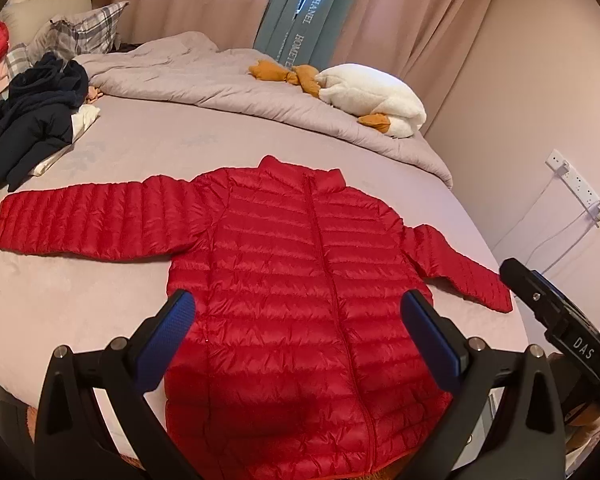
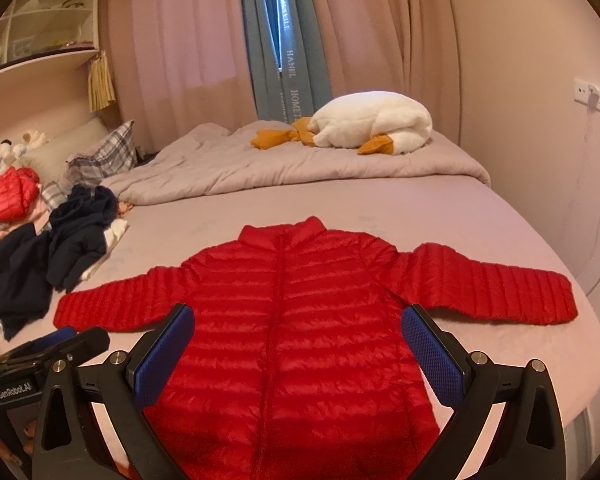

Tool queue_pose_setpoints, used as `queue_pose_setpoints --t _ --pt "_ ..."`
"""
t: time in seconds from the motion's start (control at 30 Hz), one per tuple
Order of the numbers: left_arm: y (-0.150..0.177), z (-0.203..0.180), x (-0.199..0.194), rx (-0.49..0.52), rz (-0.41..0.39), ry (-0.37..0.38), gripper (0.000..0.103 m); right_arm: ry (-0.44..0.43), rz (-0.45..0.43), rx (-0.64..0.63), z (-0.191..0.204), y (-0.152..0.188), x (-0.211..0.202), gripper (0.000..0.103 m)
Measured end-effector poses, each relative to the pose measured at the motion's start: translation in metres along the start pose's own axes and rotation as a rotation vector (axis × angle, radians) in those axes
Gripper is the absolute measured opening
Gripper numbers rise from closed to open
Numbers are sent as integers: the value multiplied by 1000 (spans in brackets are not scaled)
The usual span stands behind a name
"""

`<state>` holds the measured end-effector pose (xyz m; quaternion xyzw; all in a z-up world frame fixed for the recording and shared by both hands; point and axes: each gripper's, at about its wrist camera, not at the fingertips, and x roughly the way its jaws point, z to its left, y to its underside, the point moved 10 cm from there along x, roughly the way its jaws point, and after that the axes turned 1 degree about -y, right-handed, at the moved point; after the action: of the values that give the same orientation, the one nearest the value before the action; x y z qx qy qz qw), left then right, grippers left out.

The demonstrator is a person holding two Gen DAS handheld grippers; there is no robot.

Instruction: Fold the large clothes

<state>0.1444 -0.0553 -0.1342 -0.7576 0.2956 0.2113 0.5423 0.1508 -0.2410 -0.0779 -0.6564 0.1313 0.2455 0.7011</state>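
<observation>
- A red jacket (image 1: pixel 292 280) is spread flat on the bed (image 1: pixel 100 320), sleeves out.
- The left tool (image 1: pixel 298 336) and right tool (image 2: pixel 298 344) are held spread wide, gripping nothing.

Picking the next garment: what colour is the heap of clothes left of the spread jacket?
Dark navy, nearly black; the heap of clothes shows best in the right wrist view.

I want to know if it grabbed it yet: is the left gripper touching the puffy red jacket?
Apart. In the left wrist view the left gripper hangs open above the puffy red jacket, gripping nothing.
</observation>
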Motion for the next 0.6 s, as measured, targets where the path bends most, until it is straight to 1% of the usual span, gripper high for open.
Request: queue_pose_setpoints --t 0.3,0.6 --pt "3 5 12 -5 26 -20 103 33 5 31 -14 3 2 103" --pt "8 5 22 -6 46 -24 103 58 10 53 -25 5 2 103"
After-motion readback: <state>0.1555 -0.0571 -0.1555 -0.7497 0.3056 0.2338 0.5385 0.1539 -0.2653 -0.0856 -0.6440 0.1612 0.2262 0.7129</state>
